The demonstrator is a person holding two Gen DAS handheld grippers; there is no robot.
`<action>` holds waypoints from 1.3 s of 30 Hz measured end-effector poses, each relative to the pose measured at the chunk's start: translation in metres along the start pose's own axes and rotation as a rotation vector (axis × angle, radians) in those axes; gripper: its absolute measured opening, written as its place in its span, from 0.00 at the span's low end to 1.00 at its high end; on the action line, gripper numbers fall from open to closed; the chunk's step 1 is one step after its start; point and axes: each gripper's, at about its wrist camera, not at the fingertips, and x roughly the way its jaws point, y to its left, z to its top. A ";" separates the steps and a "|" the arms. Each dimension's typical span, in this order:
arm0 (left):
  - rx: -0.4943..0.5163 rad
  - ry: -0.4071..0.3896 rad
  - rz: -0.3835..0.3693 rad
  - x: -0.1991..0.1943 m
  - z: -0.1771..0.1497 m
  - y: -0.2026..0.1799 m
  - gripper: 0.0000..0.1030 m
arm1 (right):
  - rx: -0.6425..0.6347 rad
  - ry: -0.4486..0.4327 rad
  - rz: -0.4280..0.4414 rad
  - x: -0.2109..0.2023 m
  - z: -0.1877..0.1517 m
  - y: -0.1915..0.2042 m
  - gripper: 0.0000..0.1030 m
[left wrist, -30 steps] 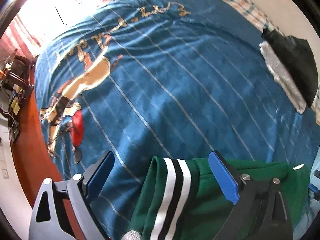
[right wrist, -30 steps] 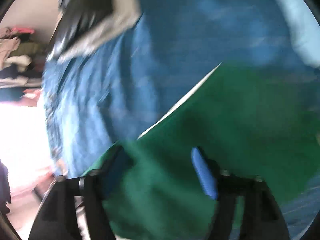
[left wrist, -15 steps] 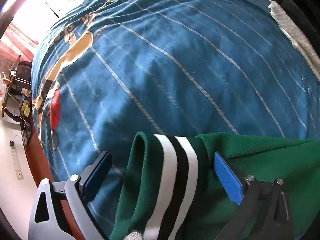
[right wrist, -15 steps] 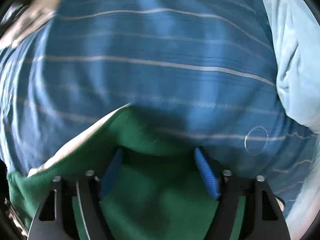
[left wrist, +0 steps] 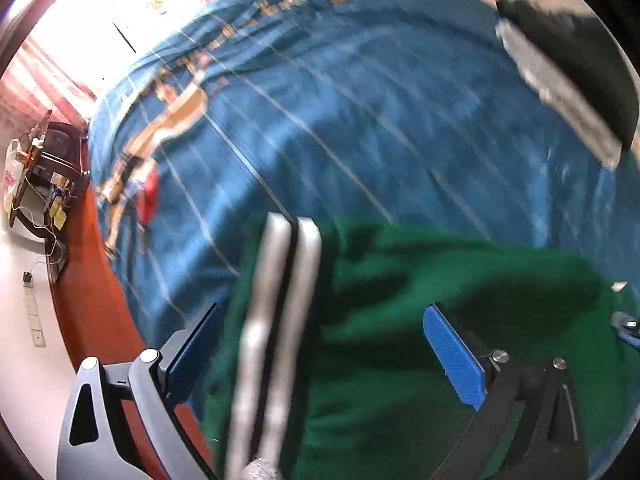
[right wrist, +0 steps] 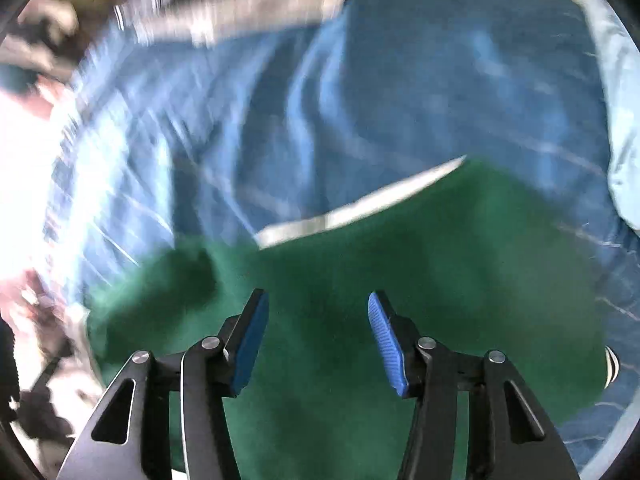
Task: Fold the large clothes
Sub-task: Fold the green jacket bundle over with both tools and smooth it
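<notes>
Two grippers hang over a green garment that lies on a bed with a blue blanket.

The left gripper has its jaws as wide as they go, a bit wider than a second ago. Its blue pads stand on each side of the green cloth and do not press it. The white and black striped cuff runs between them. It is more blurred now than before, and more of the green cloth shows in this view.

The right gripper is closing its jaws. Green cloth lies under and between the pads, but they are apart and do not pinch it. Half a second ago this view showed mostly striped blanket; now the green cloth fills the lower half, and its white edge slants across the middle.

On the far left of the left view, a dark wooden stand sits by the red-brown bed frame. A cartoon picture is on the blanket. At the far right lies a black and grey garment, well apart from the green one. In the right view, a pale blue cloth lies along the right edge.
</notes>
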 end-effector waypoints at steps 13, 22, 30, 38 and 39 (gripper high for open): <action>-0.027 -0.065 0.036 0.059 -0.025 -0.015 1.00 | 0.129 0.043 0.004 -0.021 -0.016 0.010 0.58; -0.034 -0.072 0.057 0.059 -0.023 -0.019 1.00 | 0.185 0.096 -0.150 0.049 -0.060 0.014 0.73; -0.023 -0.044 0.047 0.060 -0.022 -0.019 1.00 | 0.183 0.096 -0.161 0.051 -0.054 0.012 0.87; -0.326 -0.043 -0.114 -0.025 -0.055 0.064 1.00 | 0.098 -0.020 -0.013 -0.006 -0.086 0.023 0.67; -0.372 -0.042 -0.121 -0.035 -0.067 0.078 1.00 | 0.069 -0.039 -0.004 -0.015 -0.093 0.026 0.41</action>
